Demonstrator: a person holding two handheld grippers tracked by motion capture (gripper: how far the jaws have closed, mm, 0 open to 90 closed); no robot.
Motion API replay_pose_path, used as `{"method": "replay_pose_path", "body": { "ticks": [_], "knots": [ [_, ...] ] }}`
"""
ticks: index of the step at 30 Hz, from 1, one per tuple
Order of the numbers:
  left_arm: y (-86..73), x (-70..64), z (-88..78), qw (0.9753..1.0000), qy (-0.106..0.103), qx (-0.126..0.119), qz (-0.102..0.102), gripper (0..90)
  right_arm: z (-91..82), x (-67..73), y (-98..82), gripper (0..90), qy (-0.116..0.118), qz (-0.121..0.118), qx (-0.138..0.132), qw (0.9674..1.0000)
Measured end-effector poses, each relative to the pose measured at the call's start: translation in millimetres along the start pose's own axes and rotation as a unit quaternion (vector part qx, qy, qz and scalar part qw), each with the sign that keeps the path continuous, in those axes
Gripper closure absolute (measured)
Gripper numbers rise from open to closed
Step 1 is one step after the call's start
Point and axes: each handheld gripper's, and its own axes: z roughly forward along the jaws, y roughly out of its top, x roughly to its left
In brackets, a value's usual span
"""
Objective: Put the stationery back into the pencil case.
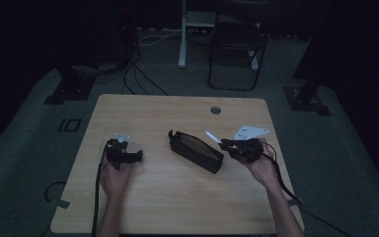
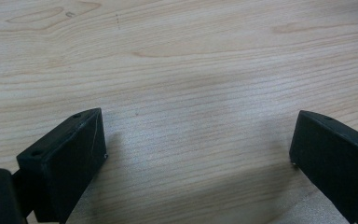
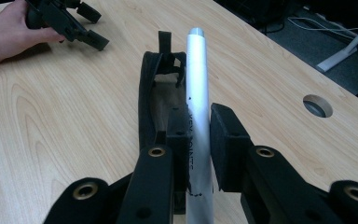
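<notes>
A black zip pouch (image 1: 196, 151) lies open at an angle in the middle of the wooden table (image 1: 177, 197). My right gripper (image 1: 225, 143) is just right of it, shut on a silver pen (image 1: 212, 137). In the right gripper view the pen (image 3: 196, 65) sticks forward from between the pads of my right gripper (image 3: 199, 121), over the open mouth of the pouch (image 3: 147, 93). My left gripper (image 1: 139, 155) rests in a hand at the table's left, apart from the pouch. Its jaws stand wide over bare wood, my left gripper (image 2: 198, 121) holding nothing. From the right side, the left gripper (image 3: 95, 27) is at the far left.
A round cable hole (image 1: 215, 110) sits near the table's far edge, right of centre. Beyond the table stand a dark folding chair (image 1: 237, 44) and a white desk leg (image 1: 182, 34), with cables on the floor. A cable trails from each gripper toward the near edge.
</notes>
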Motion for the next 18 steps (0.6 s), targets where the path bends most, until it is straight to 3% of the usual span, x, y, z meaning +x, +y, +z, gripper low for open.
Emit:
{"method": "replay_pose_path", "body": {
  "ticks": [18],
  "knots": [
    [0.0, -0.1, 0.0, 1.0000, 0.000, 0.000, 0.000, 3.8, 17.0, -1.6, 3.6, 78.9, 0.002, 0.000, 0.007, 1.0000]
  ]
}}
